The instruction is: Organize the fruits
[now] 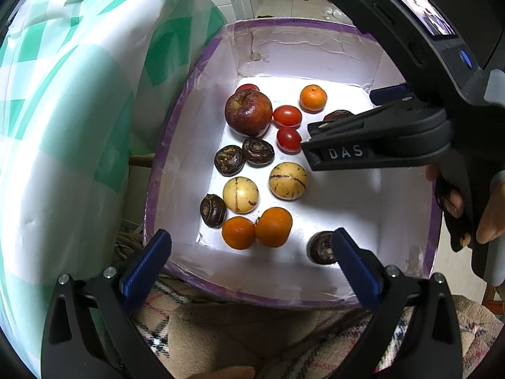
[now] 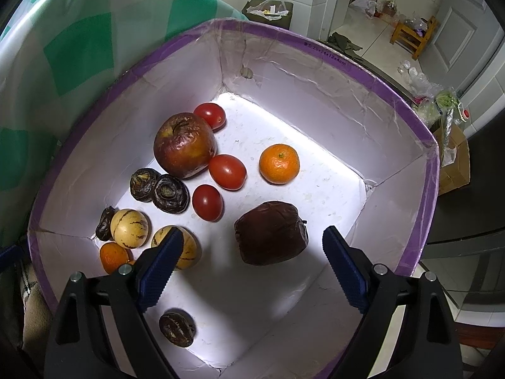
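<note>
Right now both grippers hang above a purple-rimmed cardboard box with a white lining [image 2: 372, 82], pointing steeply down into it. The left gripper [image 1: 251, 262] has its blue ribbed pads spread wide with nothing between them; it sits over the near rim of the box. The right gripper [image 2: 252, 268] is likewise released, its blue pads standing apart on either side of a dark brown wrinkled fruit [image 2: 271, 233] that lies on the box floor without being touched. From the left wrist view the right gripper's black body [image 1: 372, 145] reaches in from the right, held by a hand [image 1: 467, 208] at the frame edge.

All the fruit lies on the floor of the box. A wrinkled red apple [image 2: 184, 144] sits toward the far left, with three red cherry tomatoes [image 2: 227, 171] close around it. One orange mandarin [image 2: 279, 164] lies apart near the middle back. Two dark ridged water chestnuts [image 2: 159, 189] touch each other just in front of the apple. Nearer the front left are two pale yellow striped melons [image 1: 288, 180], another dark chestnut [image 1: 213, 210], and two more orange mandarins [image 1: 273, 226] touching each other. A single chestnut [image 2: 176, 328] lies alone at the near edge. A green-and-white checked cloth [image 1: 79, 94] covers the surface to the box's left.
</note>
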A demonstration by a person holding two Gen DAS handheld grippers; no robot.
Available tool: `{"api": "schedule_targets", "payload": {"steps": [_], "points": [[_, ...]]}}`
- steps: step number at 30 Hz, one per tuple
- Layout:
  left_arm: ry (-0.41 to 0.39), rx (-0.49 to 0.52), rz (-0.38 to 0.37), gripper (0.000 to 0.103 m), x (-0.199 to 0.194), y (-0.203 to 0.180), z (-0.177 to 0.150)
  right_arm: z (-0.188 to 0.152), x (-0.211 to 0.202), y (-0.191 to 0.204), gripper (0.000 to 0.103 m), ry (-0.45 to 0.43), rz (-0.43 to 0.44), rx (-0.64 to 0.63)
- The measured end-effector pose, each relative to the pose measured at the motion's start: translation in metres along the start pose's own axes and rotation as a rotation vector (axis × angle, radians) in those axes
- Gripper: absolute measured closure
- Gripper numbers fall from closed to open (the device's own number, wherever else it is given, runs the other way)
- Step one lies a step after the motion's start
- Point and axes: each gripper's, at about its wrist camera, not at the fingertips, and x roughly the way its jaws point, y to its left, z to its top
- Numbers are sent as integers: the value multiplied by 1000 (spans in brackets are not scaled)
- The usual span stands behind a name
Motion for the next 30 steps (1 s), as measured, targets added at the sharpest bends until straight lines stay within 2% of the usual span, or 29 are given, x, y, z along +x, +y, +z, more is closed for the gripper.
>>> {"api": "schedule_targets", "payload": {"steps": [30], "points": [[-3,-5,16,2,-1,0,1,3,3,3,16,8,8,-3]]}}
